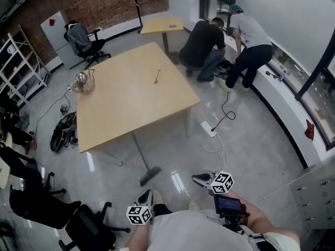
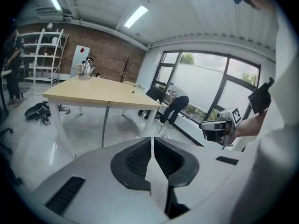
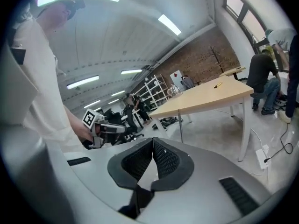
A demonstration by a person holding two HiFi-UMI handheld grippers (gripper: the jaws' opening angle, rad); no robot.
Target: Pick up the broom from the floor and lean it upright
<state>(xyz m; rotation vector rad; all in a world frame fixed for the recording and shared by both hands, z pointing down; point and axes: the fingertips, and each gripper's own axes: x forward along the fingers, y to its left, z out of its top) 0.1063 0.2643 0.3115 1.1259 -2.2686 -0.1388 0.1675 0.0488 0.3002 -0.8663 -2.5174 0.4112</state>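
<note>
The broom (image 1: 142,160) stands slanted: its dark head (image 1: 150,175) is on the floor and its thin grey handle runs up to the front edge of the wooden table (image 1: 131,103). Neither gripper touches it. My left gripper (image 1: 145,196) is low in the head view, a short way below and just left of the broom head. Its jaws (image 2: 152,146) are shut with nothing between them. My right gripper (image 1: 201,178) is to the right of the broom head, shut and empty (image 3: 153,148). Each gripper shows in the other's view: the right gripper (image 2: 218,128), the left gripper (image 3: 105,128).
A kettle (image 1: 84,81) and a small tool (image 1: 157,76) lie on the table. Two people (image 1: 207,43) bend at the window ledge, far right. A power strip with white cable (image 1: 210,129) lies on the floor. Black office chairs (image 1: 84,226) stand at lower left and a bag (image 1: 64,131) under the table's left side.
</note>
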